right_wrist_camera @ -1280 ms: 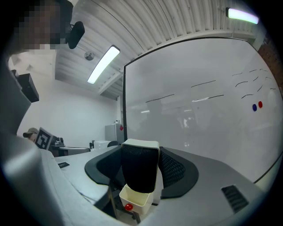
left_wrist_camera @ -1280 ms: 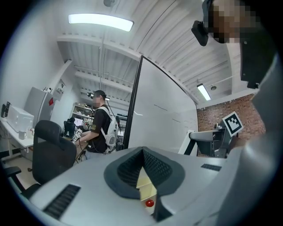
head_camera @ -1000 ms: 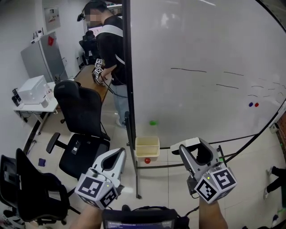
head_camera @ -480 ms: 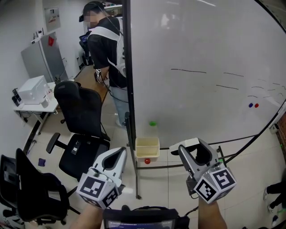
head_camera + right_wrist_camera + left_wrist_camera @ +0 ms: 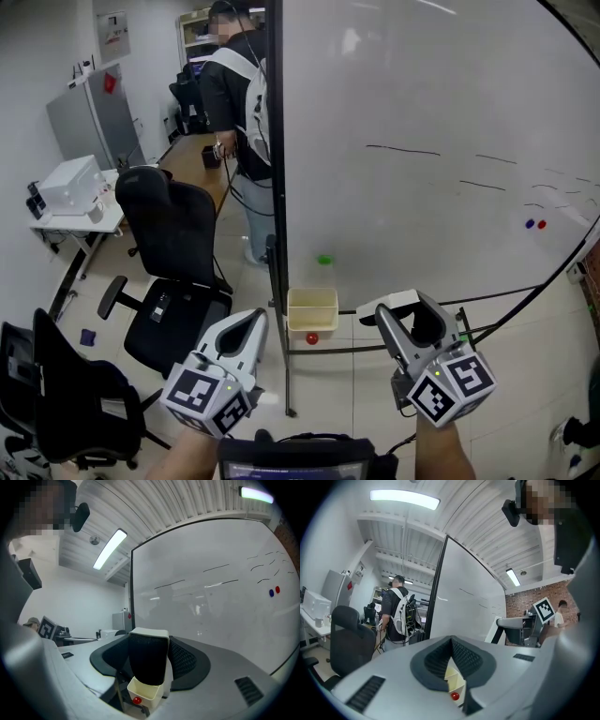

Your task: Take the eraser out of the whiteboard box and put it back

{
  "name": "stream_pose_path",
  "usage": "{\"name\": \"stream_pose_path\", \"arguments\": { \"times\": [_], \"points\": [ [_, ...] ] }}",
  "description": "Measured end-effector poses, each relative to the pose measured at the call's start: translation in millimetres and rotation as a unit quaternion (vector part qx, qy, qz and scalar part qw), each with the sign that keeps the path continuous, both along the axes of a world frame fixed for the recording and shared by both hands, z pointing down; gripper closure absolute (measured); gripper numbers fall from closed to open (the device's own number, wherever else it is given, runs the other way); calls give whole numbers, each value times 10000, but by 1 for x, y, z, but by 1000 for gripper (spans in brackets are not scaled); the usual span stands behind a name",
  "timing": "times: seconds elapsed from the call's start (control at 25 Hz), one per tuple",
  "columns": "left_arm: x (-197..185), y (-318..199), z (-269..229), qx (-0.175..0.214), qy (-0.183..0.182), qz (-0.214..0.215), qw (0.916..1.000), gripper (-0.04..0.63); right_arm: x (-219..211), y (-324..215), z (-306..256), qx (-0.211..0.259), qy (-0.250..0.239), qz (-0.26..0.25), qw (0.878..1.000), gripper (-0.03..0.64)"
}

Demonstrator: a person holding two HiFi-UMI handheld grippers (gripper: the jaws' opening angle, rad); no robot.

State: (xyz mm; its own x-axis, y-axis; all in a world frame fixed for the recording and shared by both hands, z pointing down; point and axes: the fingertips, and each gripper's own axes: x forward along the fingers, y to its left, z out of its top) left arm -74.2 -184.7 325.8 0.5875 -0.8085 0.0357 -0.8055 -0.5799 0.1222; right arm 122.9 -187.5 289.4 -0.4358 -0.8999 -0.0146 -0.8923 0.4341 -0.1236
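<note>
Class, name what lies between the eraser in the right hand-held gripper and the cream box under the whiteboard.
Nothing: in the right gripper view the box shows just below the held eraser, with only open air between them.

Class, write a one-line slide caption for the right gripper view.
Right gripper grips the eraser in front of the whiteboard, the cream box visible beyond its jaws.

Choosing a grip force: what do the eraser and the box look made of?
Eraser: black felt-like pad, matte and fuzzy, under a smooth white back, probably plastic. Box: cream plastic by its look, with smooth, thin walls.
</note>
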Motion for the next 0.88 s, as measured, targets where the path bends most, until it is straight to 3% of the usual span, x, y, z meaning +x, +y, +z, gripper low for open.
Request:
{"name": "stream_pose_path", "arguments": {
  "times": [0.44,0.88],
  "points": [
    [-19,-13,0,-69,181,-213,9996,560,-13,-16,0,-3,0,-83,10000,334],
    [-32,-24,4,-81,126,-324,9994,560,-29,-33,5,-41,19,-178,9998,334]
  ]
}}
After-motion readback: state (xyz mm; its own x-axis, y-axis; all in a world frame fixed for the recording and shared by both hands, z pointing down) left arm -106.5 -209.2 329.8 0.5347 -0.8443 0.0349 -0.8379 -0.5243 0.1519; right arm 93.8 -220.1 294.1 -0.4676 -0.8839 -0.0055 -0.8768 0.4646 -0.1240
